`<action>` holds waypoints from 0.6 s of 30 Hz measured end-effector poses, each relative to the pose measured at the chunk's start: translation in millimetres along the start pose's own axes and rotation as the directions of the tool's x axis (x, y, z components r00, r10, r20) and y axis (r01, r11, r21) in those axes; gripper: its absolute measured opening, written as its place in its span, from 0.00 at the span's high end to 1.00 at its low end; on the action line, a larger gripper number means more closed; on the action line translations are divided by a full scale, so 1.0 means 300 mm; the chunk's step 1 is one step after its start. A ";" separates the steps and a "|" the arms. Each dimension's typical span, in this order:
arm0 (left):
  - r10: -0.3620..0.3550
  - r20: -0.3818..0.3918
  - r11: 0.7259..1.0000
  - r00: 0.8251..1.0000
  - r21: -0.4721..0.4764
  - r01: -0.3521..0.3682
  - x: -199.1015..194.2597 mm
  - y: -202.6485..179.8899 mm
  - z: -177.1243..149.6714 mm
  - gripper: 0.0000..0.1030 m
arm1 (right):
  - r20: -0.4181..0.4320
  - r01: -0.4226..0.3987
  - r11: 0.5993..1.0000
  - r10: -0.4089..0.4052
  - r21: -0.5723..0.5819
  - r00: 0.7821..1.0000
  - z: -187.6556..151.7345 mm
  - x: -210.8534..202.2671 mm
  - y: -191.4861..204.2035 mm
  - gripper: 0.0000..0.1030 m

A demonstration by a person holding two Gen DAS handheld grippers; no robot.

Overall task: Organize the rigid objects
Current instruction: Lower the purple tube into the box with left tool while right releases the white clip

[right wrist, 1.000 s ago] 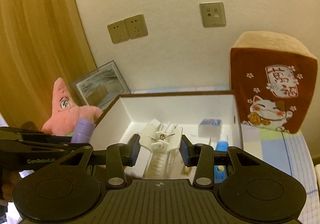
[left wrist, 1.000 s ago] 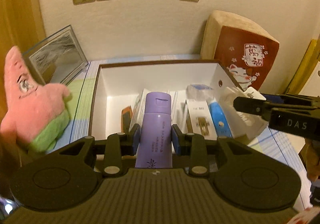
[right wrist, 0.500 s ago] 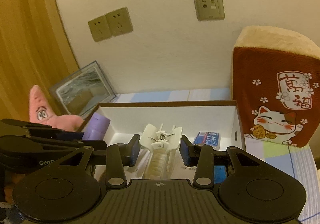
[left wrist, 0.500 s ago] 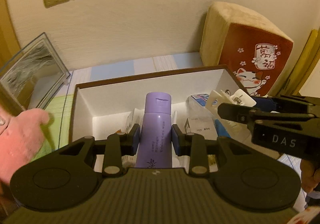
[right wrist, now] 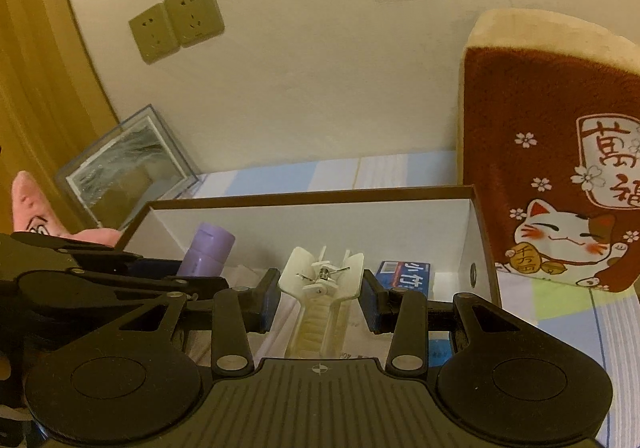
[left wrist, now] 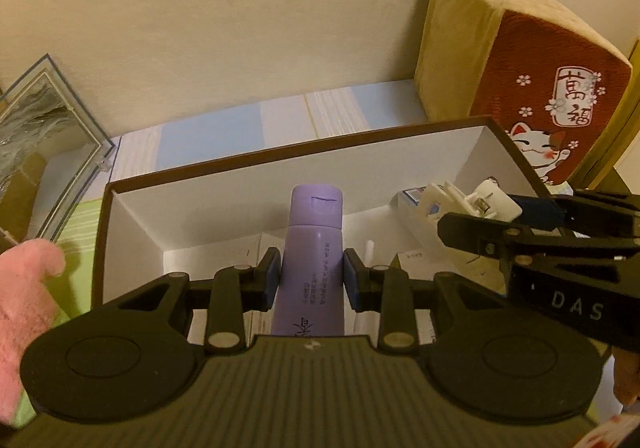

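Observation:
My left gripper [left wrist: 311, 279] is shut on a purple bottle [left wrist: 314, 248], held cap-forward over the white box with the brown rim [left wrist: 280, 163]. My right gripper [right wrist: 320, 298] is shut on a white hair claw clip [right wrist: 322, 288], also over the box. The clip [left wrist: 460, 203] and the right gripper's fingers [left wrist: 500, 240] show at the right of the left wrist view. The bottle [right wrist: 208, 248] and the left gripper's fingers [right wrist: 120, 268] show at the left of the right wrist view. Small packs lie on the box floor, among them a blue one [right wrist: 404, 274].
A red and beige lucky-cat cushion [right wrist: 560, 187] stands right of the box against the wall. A clear framed picture [right wrist: 128, 167] leans at the back left. A pink star plush [left wrist: 24, 308] lies left of the box. Wall sockets [right wrist: 180, 19] are above.
Both grippers have moved forward and lower over the box, keeping the bottle and the clip. The far box wall and the cushion look closer, and the plush has slid toward the left edge.

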State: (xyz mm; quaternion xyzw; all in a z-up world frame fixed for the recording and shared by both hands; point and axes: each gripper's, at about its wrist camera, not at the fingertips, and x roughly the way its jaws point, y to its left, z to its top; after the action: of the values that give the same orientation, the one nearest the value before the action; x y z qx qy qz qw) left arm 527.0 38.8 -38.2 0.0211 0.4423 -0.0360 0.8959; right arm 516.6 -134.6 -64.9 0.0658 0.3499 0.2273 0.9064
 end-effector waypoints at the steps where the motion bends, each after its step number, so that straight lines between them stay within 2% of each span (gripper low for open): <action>1: 0.000 -0.002 1.000 1.000 -0.002 0.000 0.008 0.001 0.004 0.72 | -0.003 0.001 1.000 -0.001 0.004 1.000 0.001 0.008 -0.005 0.62; 6: 0.013 0.000 1.000 1.000 -0.002 -0.013 0.039 -0.003 0.021 0.72 | -0.012 0.004 1.000 -0.003 0.021 1.000 0.006 0.032 -0.017 0.62; 11: 0.017 0.009 1.000 1.000 -0.022 -0.017 0.034 0.020 0.026 0.65 | -0.013 0.000 0.999 0.000 0.033 1.000 0.015 0.039 -0.020 0.62; 18: 0.037 0.001 0.998 0.999 -0.050 -0.036 0.007 0.069 -0.004 0.62 | 0.019 0.007 0.999 -0.008 0.046 1.000 0.035 0.046 -0.007 0.62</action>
State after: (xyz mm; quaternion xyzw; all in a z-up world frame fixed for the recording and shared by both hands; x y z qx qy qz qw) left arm 529.2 59.5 -40.5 0.0068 0.4416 -0.0086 0.8972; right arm 533.3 -129.6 -65.9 0.0874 0.3464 0.2153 0.9088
